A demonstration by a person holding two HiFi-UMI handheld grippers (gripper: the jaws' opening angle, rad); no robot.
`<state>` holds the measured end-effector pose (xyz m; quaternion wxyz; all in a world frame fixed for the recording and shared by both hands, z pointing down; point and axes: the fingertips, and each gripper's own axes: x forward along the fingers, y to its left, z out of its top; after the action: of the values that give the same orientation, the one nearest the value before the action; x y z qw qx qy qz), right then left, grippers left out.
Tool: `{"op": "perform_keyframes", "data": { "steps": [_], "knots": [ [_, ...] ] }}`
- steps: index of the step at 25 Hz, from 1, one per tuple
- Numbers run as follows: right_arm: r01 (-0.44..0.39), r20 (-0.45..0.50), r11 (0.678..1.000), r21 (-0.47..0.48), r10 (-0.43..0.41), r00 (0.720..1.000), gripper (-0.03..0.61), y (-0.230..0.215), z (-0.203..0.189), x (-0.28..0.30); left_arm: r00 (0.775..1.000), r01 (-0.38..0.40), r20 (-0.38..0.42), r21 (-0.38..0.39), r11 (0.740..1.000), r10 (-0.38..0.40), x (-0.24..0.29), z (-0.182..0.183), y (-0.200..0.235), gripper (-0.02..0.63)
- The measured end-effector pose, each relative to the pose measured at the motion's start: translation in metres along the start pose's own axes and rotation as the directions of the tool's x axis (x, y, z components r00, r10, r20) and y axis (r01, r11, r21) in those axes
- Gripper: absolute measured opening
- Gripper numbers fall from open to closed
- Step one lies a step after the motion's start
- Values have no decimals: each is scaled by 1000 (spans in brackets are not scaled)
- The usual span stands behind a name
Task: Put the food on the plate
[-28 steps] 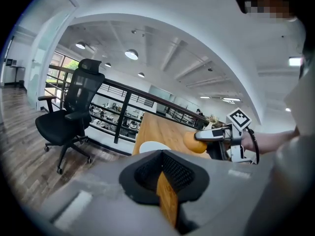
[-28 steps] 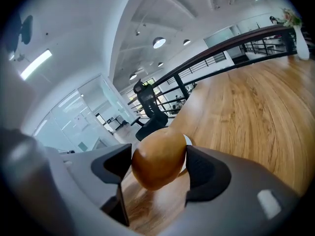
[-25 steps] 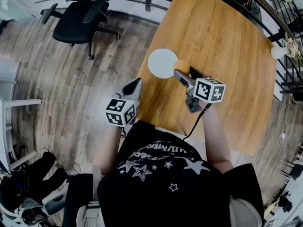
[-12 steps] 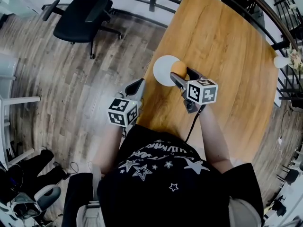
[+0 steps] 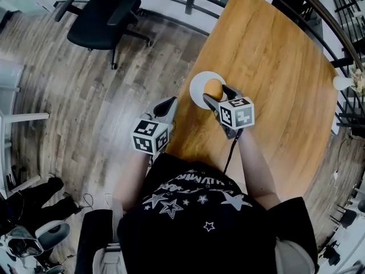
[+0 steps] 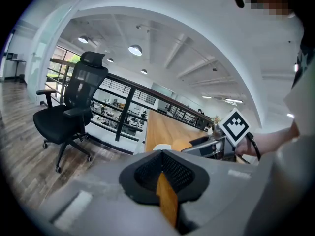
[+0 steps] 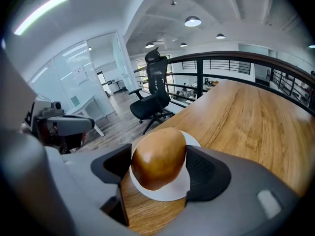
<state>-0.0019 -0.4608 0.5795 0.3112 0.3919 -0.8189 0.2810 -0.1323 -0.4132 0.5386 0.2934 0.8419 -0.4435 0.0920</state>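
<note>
The wooden table (image 5: 274,67) carries the white plate (image 5: 197,90) near its edge. The right gripper (image 7: 158,165) is clamped on the food (image 7: 158,156), a rounded brown piece, directly over the plate; contact with the plate cannot be confirmed. The left gripper (image 5: 169,103), clenched and empty, sits near the plate, off the table edge. Step in hand: placement. The next move likely calls for lowering the food onto the plate, then releasing.

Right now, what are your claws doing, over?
Right claw shut on the brown food, over the white plate. Left claw shut, empty. Nothing in the way on the plate.
</note>
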Motion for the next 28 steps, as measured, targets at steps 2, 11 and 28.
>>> {"op": "perform_keyframes", "data": {
  "steps": [2, 11, 28],
  "knots": [
    [16, -26, 1000, -18, -16, 1000, 350, -2, -3, 4, 1000, 0, -3, -1, 1000, 0, 0, 0, 1, 2],
    [64, -56, 998, 16, -63, 996, 351, -6, -9, 17, 1000, -4, -11, -3, 1000, 4, -3, -2, 9, 2],
    [72, -49, 996, 53, -70, 996, 380, -7, -12, 15, 1000, 12, -19, 11, 1000, -12, -6, -6, 1, 2]
  ]
}}
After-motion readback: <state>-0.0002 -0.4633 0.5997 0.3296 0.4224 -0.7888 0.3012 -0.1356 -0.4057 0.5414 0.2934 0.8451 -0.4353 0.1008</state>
